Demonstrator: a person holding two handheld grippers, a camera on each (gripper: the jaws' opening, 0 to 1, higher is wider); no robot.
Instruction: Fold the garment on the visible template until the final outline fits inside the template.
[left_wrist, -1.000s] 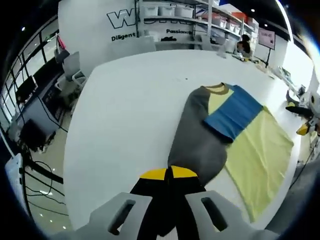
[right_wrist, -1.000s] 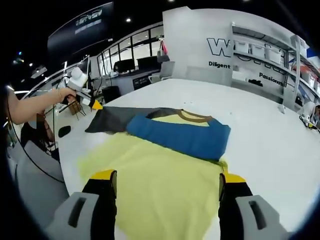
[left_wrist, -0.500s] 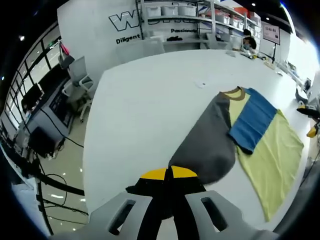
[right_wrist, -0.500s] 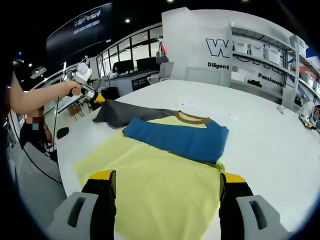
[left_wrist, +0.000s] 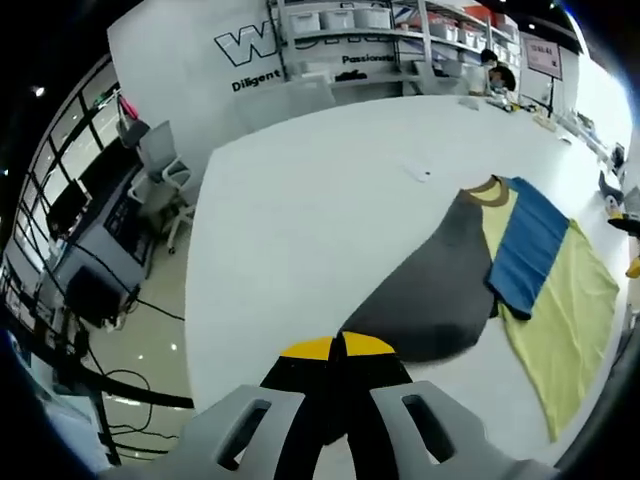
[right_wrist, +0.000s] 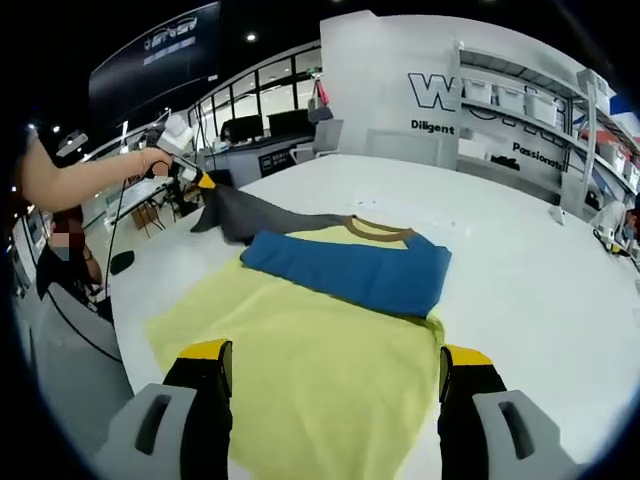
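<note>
- Along the right edge of the white table (left_wrist: 300, 220), left gripper view: one soft yellow knit shirt (left_wrist: 570, 320) lies flat, its blue sleeve (left_wrist: 530, 255) folded across the chest and its grey sleeve (left_wrist: 430, 300) stretched out toward the camera.
- The left gripper (left_wrist: 340, 352) has its jaws pressed together, pinching the grey sleeve's cuff end (fabric runs right up to the yellow tips).
- Judging by how it drapes, the cloth is light, limp and likely to slide on the smooth tabletop; a pinch at a cuff or hem corner suits it.
- Near the table's front edge, right gripper view: the same shirt's yellow body lies between the spread jaws of the right gripper (right_wrist: 330, 375), which holds nothing.
- Counted: one shirt, two sleeves, two grippers.
- I cannot make out a template outline on the table.
</note>
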